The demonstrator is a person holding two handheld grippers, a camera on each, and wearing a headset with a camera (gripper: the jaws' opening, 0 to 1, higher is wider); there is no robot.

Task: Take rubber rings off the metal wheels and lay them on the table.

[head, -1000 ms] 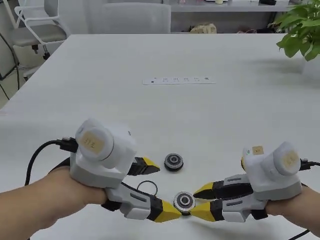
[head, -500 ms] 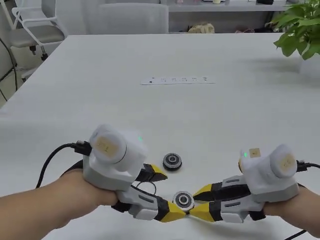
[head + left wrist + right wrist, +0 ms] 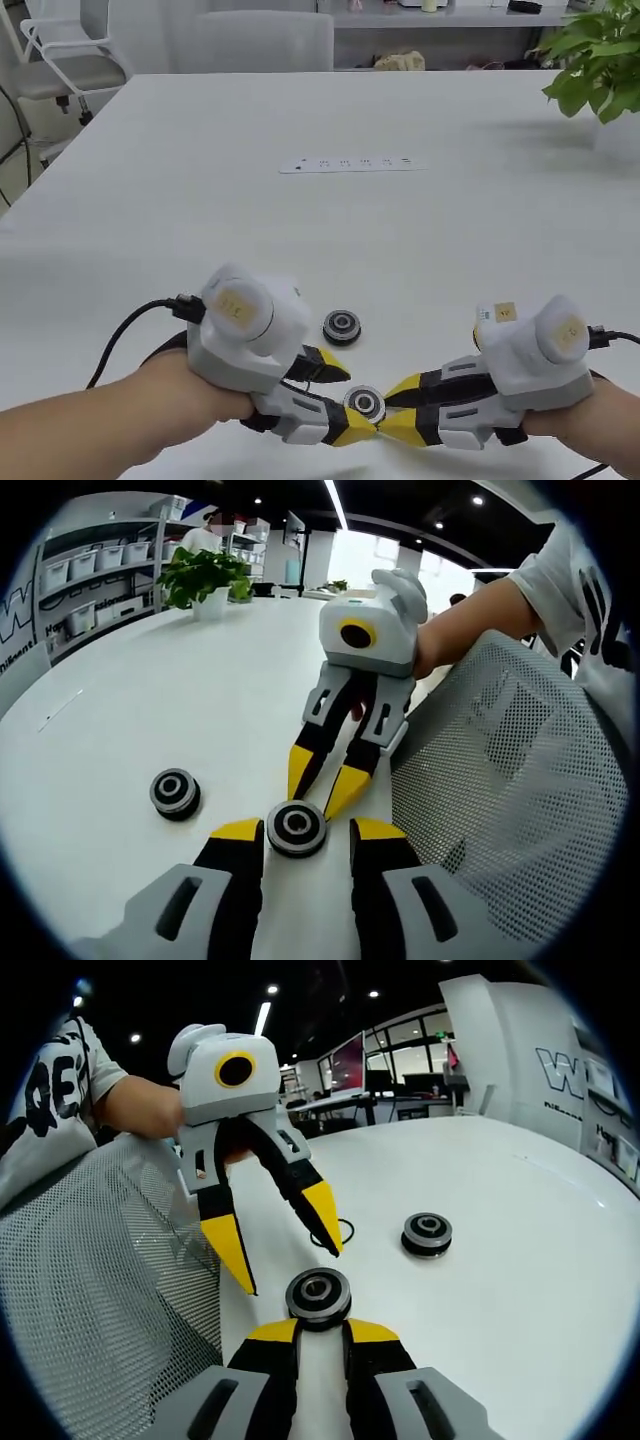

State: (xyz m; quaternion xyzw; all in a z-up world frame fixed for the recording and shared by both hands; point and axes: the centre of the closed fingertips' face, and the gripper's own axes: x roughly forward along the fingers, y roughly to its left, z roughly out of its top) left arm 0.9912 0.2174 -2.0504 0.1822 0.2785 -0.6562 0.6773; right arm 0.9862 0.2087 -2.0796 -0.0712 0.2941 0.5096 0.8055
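Facing each other across the near metal wheel (image 3: 364, 404), both grippers have their tips at it, low over the table (image 3: 300, 230). The left gripper (image 3: 341, 428) has its jaws spread wide, one tip on either side of this wheel with a sliver of gap showing on at least one side, so nothing is clamped. Opposite it, the right gripper (image 3: 397, 412) keeps a narrow gap, narrower than the wheel, with its tips just short of the rim; I cannot tell whether they touch it.

The wheel lies flat with its axle pointing up, and a dark band, likely the rubber ring, runs around its rim. It sits squarely inside the left jaws, so that hand is better placed to pin it while the right one picks at the band. A second wheel (image 3: 342, 325) lies just beyond this one. A loose rubber ring (image 3: 337, 1232) lies flat close by on the left gripper's side.
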